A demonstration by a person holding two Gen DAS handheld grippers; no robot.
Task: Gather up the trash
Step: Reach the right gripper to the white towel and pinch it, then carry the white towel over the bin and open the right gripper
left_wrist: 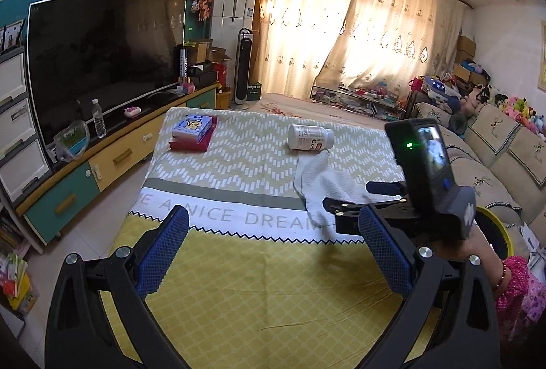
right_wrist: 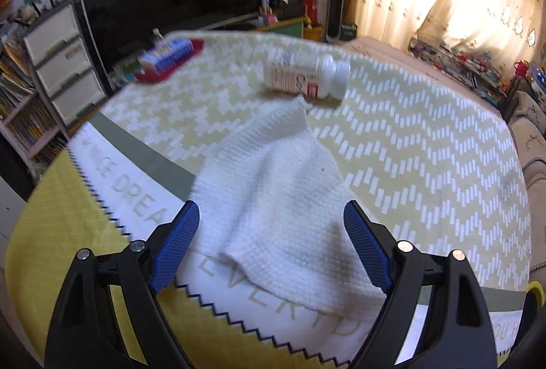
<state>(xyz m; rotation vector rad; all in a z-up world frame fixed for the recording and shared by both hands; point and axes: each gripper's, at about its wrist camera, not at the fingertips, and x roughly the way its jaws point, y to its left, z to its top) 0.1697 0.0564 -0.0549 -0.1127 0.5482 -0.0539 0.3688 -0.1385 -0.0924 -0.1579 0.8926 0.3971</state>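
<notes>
A white crumpled tissue (right_wrist: pixel 273 198) lies on the patterned tablecloth (right_wrist: pixel 426 164); it also shows in the left wrist view (left_wrist: pixel 317 181). A white pill bottle (right_wrist: pixel 307 75) lies on its side just beyond the tissue, also in the left wrist view (left_wrist: pixel 309 137). My right gripper (right_wrist: pixel 271 232) is open, its blue pads either side of the tissue's near part, low over it. My left gripper (left_wrist: pixel 273 249) is open and empty above the yellow part of the cloth. The right gripper's body (left_wrist: pixel 426 185) shows at the right of the left wrist view.
A tissue pack on a red box (left_wrist: pixel 194 133) sits at the table's far left corner. A TV (left_wrist: pixel 102 62) and cabinet stand left, a sofa (left_wrist: pixel 494 157) right. A yellow-rimmed bin (left_wrist: pixel 494 232) sits by the table's right edge.
</notes>
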